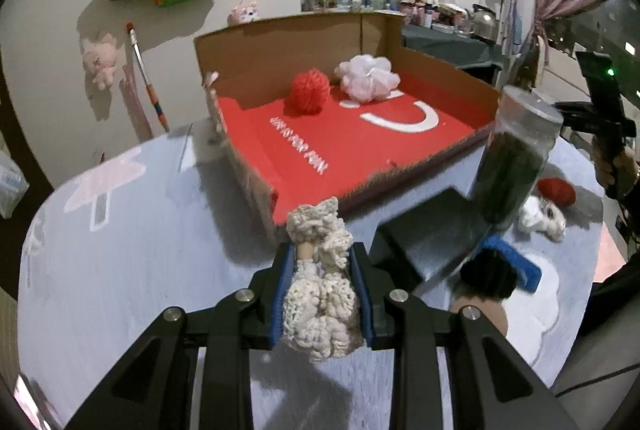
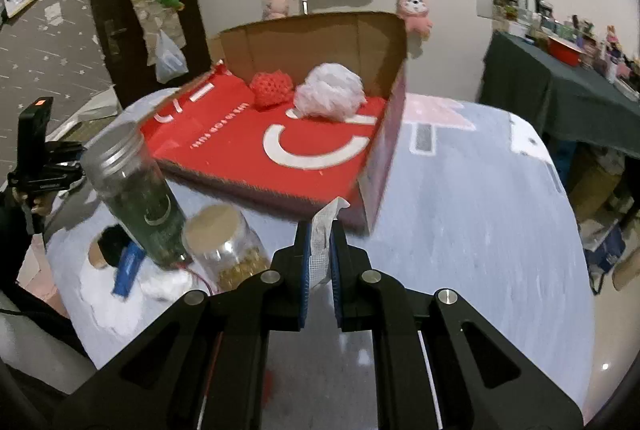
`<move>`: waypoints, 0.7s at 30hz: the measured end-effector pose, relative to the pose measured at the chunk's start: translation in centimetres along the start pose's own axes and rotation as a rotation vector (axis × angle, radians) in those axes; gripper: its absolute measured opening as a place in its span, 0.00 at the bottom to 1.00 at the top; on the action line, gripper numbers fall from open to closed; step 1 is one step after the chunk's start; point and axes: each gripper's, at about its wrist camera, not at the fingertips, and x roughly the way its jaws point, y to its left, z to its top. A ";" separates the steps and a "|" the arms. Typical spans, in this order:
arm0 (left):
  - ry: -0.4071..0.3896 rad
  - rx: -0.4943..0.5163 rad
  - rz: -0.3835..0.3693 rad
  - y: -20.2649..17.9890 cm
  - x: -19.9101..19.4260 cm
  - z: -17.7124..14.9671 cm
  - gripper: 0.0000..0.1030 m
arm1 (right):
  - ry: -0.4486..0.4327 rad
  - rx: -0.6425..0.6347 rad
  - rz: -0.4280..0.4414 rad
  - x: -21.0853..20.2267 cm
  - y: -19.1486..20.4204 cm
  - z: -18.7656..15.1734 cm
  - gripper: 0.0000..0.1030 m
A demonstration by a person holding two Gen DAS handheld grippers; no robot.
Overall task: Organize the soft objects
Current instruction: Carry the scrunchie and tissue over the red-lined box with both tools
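Observation:
My left gripper (image 1: 322,258) is shut on a cream crocheted doll (image 1: 320,294), held above the table just before the near corner of the red cardboard box (image 1: 344,146). My right gripper (image 2: 320,236) is shut on a thin white mesh cloth (image 2: 322,234), near the box's (image 2: 376,166) front right corner. Inside the box lie a red yarn ball (image 1: 309,91) (image 2: 272,89) and a white mesh pouf (image 1: 366,77) (image 2: 332,92). On the table to the right in the left wrist view lie a red soft thing (image 1: 557,191) and a small white plush (image 1: 542,218).
A tall dark jar (image 1: 516,158) (image 2: 136,190) leans beside the box. A cork-lidded jar (image 2: 226,250), a blue brush (image 1: 508,264) (image 2: 128,268) and a black box (image 1: 428,226) stand on the pale table (image 2: 480,210). The other gripper's handle shows at far right (image 1: 600,102).

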 end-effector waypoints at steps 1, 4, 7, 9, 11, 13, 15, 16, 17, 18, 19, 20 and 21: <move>-0.005 0.008 -0.005 0.0 0.0 0.5 0.30 | -0.005 -0.004 0.012 0.1 0.0 0.5 0.08; -0.019 0.028 -0.017 -0.1 0.3 2.0 0.30 | -0.016 -0.023 0.033 0.3 0.2 1.7 0.08; -0.018 0.013 -0.043 0.2 1.0 3.5 0.30 | -0.027 -0.031 0.058 0.7 0.3 3.2 0.08; -0.009 -0.011 -0.052 0.5 1.6 4.5 0.30 | -0.032 -0.027 0.084 1.2 0.4 4.3 0.08; -0.002 -0.042 -0.058 0.8 2.4 5.8 0.30 | -0.033 -0.038 0.080 1.7 0.7 5.4 0.08; 0.011 -0.078 -0.046 1.0 3.3 7.4 0.30 | -0.021 -0.040 0.063 2.7 1.0 6.9 0.08; 0.023 -0.103 -0.042 1.1 4.1 8.6 0.30 | 0.000 -0.035 0.056 4.0 1.3 8.5 0.08; 0.032 -0.108 -0.022 1.0 4.8 9.4 0.30 | 0.012 -0.038 0.041 4.7 1.4 9.1 0.08; 0.042 -0.109 -0.006 0.9 5.3 9.9 0.30 | 0.022 -0.040 0.023 5.3 1.5 9.7 0.08; 0.056 -0.113 0.007 0.8 5.9 10.4 0.30 | 0.046 -0.036 -0.004 6.3 1.5 10.5 0.08; 0.073 -0.121 0.017 0.8 6.5 10.9 0.30 | 0.069 -0.024 -0.021 7.2 1.4 11.0 0.08; 0.089 -0.128 0.023 0.7 7.2 11.6 0.30 | 0.093 -0.007 -0.033 8.1 1.2 11.5 0.08; 0.101 -0.129 0.029 0.5 7.7 11.9 0.30 | 0.127 0.006 -0.047 9.3 1.1 12.2 0.08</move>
